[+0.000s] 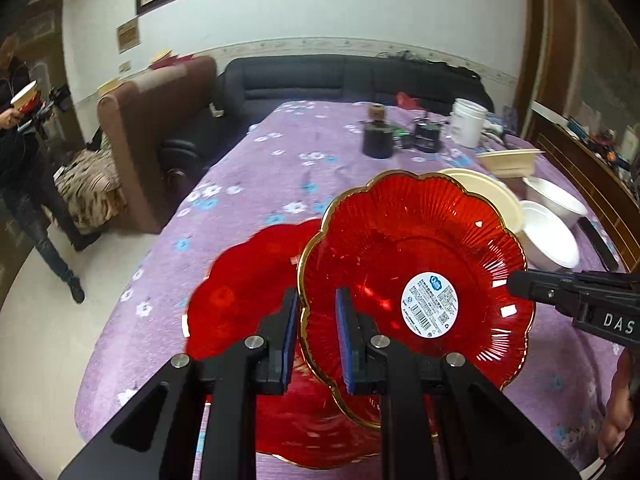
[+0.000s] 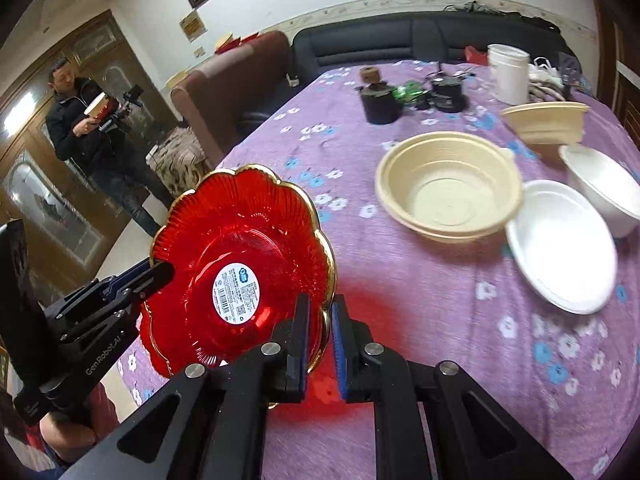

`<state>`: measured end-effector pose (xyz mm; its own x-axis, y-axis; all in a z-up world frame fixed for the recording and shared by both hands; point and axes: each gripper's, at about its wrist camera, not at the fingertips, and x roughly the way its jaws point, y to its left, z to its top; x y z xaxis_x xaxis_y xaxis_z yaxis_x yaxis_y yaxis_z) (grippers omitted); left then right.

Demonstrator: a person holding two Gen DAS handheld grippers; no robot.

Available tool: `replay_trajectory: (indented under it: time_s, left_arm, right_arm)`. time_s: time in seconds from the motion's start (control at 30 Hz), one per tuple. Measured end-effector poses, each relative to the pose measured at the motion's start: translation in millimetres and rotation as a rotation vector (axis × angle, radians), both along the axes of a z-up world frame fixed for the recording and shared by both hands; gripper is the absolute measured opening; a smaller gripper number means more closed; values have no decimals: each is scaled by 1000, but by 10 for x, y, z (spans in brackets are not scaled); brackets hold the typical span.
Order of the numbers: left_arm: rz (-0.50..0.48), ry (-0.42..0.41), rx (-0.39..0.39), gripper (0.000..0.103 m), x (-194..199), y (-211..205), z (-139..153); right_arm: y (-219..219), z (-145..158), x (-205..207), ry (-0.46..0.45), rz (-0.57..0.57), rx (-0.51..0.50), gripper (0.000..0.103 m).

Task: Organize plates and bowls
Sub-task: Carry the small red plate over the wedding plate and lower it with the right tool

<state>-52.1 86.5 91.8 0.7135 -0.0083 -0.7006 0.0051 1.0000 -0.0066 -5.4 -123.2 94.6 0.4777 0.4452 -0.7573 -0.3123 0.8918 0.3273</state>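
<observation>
A red glass plate (image 1: 420, 240) with a scalloped gold rim and a white round label hangs tilted above the table, held from two sides. My left gripper (image 1: 318, 300) is shut on its near-left rim, and my right gripper (image 1: 516, 284) clamps the opposite edge. In the right wrist view the same plate (image 2: 240, 240) has my right gripper (image 2: 321, 304) shut on its rim, with my left gripper (image 2: 164, 270) on the far edge. A second red plate (image 1: 248, 292) lies on the cloth below. Two beige bowls (image 2: 448, 188) (image 2: 544, 120) and two white bowls (image 2: 560, 248) (image 2: 600, 188) sit to the right.
The table wears a purple flowered cloth (image 2: 420, 300). At its far end stand a black jar (image 2: 380, 104), a dark gadget (image 2: 448, 92) and a white tub (image 2: 510, 72). A person (image 2: 88, 132) stands left of the table by a brown armchair (image 1: 156, 140); a dark sofa (image 1: 352, 76) runs behind.
</observation>
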Motion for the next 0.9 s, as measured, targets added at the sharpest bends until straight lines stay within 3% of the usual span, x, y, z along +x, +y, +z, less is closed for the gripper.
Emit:
replay_trajectory:
  time_s: [0.3,0.9]
  left_arm:
    - [72,41,-16,17,47,313,-176]
    - [137,93,-4,17,182,496,-416]
  right_arm:
    - [377,-178,200,24,45,-39,12]
    - [701,-370,272,29,95,-119,12]
